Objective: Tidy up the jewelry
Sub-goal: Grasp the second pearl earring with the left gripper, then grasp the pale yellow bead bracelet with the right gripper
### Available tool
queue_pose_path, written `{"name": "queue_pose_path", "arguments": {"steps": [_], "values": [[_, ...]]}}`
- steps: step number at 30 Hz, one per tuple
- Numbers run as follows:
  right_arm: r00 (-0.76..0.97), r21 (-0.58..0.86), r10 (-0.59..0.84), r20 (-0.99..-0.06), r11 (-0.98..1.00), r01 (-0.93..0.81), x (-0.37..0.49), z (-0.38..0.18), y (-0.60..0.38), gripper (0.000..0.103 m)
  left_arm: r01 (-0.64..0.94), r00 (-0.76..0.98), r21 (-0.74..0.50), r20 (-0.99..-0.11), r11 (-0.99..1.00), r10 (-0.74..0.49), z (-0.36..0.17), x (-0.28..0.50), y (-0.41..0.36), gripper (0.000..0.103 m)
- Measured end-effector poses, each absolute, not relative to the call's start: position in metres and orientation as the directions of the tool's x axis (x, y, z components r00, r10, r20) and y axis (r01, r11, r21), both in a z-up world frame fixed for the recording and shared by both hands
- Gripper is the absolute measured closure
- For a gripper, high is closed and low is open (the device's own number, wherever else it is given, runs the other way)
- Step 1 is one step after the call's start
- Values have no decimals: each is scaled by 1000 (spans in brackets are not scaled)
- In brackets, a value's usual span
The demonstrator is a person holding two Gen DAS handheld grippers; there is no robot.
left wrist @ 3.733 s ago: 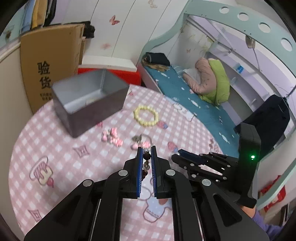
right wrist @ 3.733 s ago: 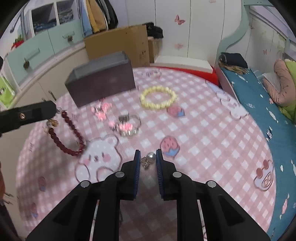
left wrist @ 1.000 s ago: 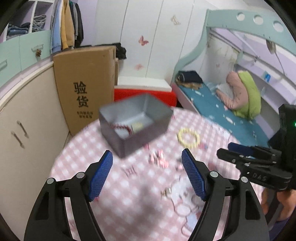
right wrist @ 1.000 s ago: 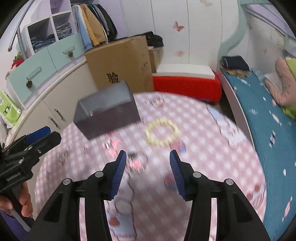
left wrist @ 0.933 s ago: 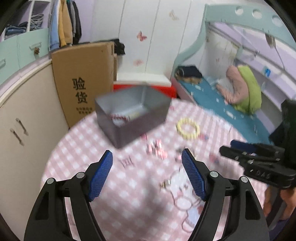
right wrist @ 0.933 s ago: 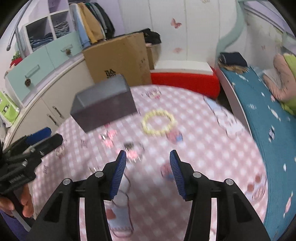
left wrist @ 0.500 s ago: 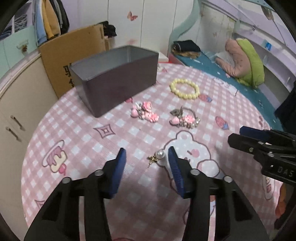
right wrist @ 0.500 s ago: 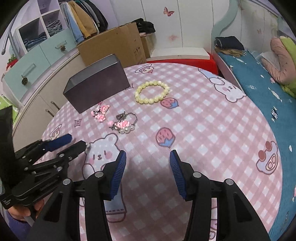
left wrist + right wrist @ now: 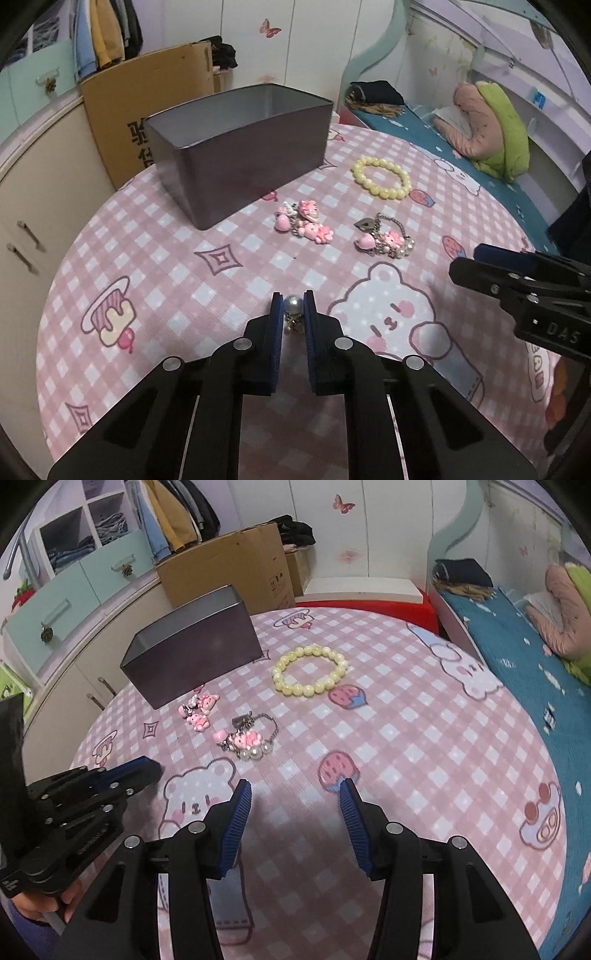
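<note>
The left claw is pinching a pearl earring between its blue pads, low over the pink checked worktop; the pearl is sitting at the fingertips with a small gold piece hanging just below it, and whether that piece is touching the cloth is hard to tell from this angle. The right claw is hovering with its fingers spread wide, gripping nothing, over the cloth just beside a printed bear. Seen from the right wrist, the left claw is lying low at the left edge, and the earring is hidden there. A grey tin is standing open at the far left side of the worktop; its inside is not showing from here. A yellow bead bracelet is lying flat to the right of the tin, apart from it. Just in front of the tin, a cluster of pink charms is resting on the cloth, and near it to the right a chain bracelet with pink charms and pearls is lying in a loose heap. Behind the tin, a cardboard box is leaning against the cupboard.
</note>
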State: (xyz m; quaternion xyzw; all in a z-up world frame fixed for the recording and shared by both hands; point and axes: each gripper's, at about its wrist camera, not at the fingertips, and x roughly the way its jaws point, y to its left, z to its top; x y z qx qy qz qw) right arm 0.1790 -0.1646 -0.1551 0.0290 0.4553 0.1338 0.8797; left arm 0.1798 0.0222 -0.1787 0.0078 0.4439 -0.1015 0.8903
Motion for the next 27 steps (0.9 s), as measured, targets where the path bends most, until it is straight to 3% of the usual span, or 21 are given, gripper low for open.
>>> {"name": "queue_pose_path", "arguments": {"steps": [11, 16, 22, 24, 27], "values": [[593, 148, 222, -774, 974, -171, 230, -150, -162, 54, 125, 633, -111, -756, 986, -165, -154, 190, 54, 91], [571, 117, 234, -787, 965, -234, 256, -152, -141, 55, 91, 643, -125, -750, 988, -154, -148, 200, 71, 91], [528, 65, 229, -818, 948, -310, 283, -160, -112, 69, 87, 645, -147, -746, 985, -168, -144, 207, 82, 91], [512, 57, 227, -828, 944, -326, 286, -163, -107, 80, 93, 646, -153, -743, 984, -176, -142, 209, 81, 91], [508, 32, 208, -836, 942, -333, 288, -165, -102, 84, 101, 644, -162, -742, 982, -189, -141, 213, 79, 91]]}}
